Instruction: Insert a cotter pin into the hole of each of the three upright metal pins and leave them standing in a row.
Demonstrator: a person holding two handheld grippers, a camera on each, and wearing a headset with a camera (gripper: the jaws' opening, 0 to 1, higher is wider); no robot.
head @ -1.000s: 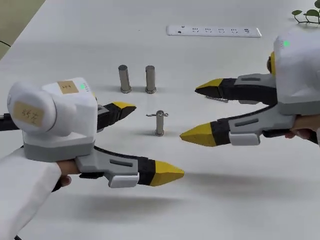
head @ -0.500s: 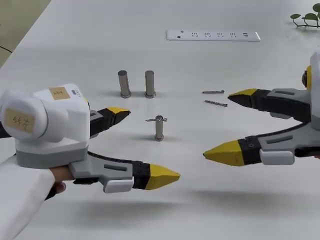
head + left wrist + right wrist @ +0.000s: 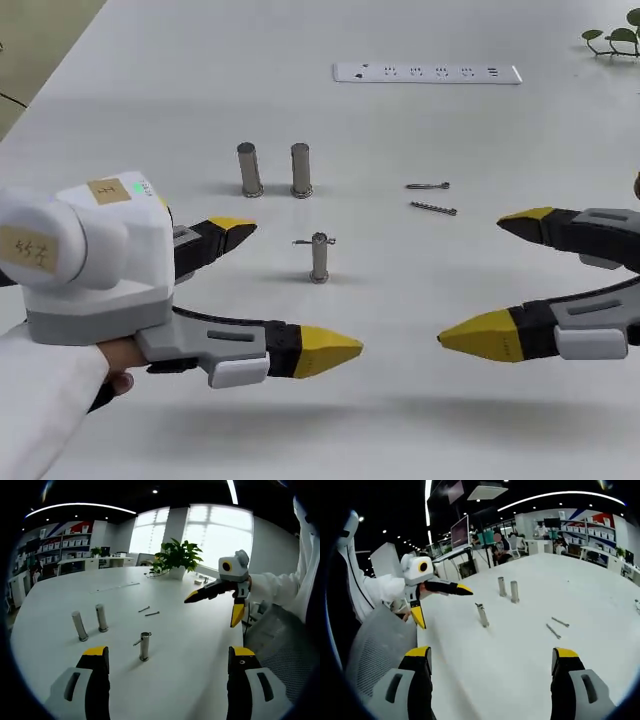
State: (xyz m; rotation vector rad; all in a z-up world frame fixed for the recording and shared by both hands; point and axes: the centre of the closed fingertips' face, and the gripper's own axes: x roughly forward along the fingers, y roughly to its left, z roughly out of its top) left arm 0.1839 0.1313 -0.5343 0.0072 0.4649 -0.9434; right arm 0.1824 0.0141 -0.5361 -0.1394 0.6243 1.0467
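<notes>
Two bare metal pins (image 3: 249,169) (image 3: 301,169) stand side by side at the back of the white table. Nearer to me a third pin (image 3: 319,257) stands upright with a cotter pin through its top hole. Two loose cotter pins (image 3: 428,186) (image 3: 433,208) lie flat to its right. My left gripper (image 3: 303,288) is open and empty, low at the left of the third pin. Off to the right my right gripper (image 3: 471,281) is open and empty too, below the loose cotter pins. The left gripper view has the third pin (image 3: 144,646) straight ahead between its jaws.
A white power strip (image 3: 427,72) lies at the far side of the table. A green plant (image 3: 612,36) stands at the far right corner. The table's left edge (image 3: 40,95) runs diagonally at the top left. A grey mesh chair (image 3: 375,645) stands beside the table.
My right gripper has drawn back to the right, away from the third pin, uncovering the two loose cotter pins. The left gripper has barely shifted.
</notes>
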